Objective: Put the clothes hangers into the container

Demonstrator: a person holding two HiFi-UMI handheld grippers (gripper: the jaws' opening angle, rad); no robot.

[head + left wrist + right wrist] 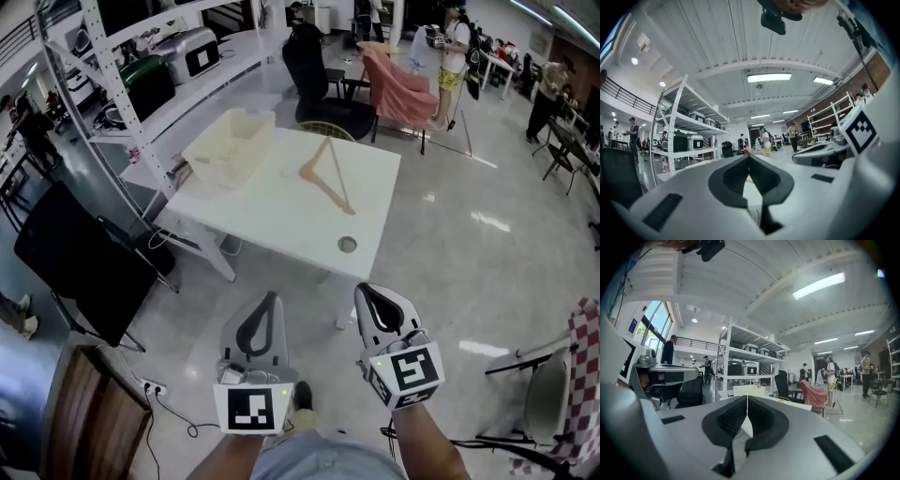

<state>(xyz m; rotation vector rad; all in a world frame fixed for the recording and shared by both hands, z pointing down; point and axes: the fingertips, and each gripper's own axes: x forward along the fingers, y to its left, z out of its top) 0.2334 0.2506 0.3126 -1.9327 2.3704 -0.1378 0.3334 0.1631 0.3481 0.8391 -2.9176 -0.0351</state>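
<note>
One hanger [325, 190] lies slantwise on the table [281, 220] ahead, nearer the right gripper [364, 290] than the left gripper [273, 296], both with jaws together, empty.

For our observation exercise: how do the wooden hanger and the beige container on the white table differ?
The hanger is a thin wooden frame lying flat; the container is a bulky pale tub. The hanger lies mid-table; the container sits near its left edge. Both rest on the white table, apart.
</note>
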